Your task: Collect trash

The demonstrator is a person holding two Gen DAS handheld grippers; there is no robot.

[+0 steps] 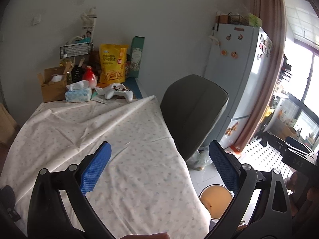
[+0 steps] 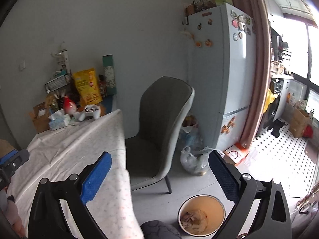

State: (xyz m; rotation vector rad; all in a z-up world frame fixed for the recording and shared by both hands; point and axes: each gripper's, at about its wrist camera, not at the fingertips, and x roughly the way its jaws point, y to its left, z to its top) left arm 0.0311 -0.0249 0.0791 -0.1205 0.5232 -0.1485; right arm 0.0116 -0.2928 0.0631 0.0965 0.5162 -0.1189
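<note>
The trash bin (image 2: 201,215) sits on the grey floor (image 2: 191,185) just beside the corner of the bench (image 2: 79,145), in front of the grey chair (image 2: 159,123). It is a round, open-topped pail with a pale rim and a warm orange-tan inside wall; in the right wrist view crumpled paper scraps (image 2: 196,220), whitish and brownish, lie heaped at its bottom. In the left wrist view the bin (image 1: 216,201) is partly hidden behind the draped cloth and one blue pad.

The left claw (image 1: 159,167) hangs above the bench edge with its jaws spread wide and nothing between the blue textured pads (image 1: 95,167). The right claw (image 2: 159,177) is likewise wide apart and empty, held over the bench corner and floor, with the bin low between its fingers.

The bench carries a white dotted cloth (image 1: 99,139), wrinkled into long folds. At its far end stand a yellow snack bag (image 1: 113,63), a tissue pack (image 1: 78,93), a white game controller (image 1: 119,93) and a red-and-white vase (image 1: 89,76). A clear plastic bag (image 2: 194,161) lies on the floor near the pale blue fridge (image 2: 223,69)
</note>
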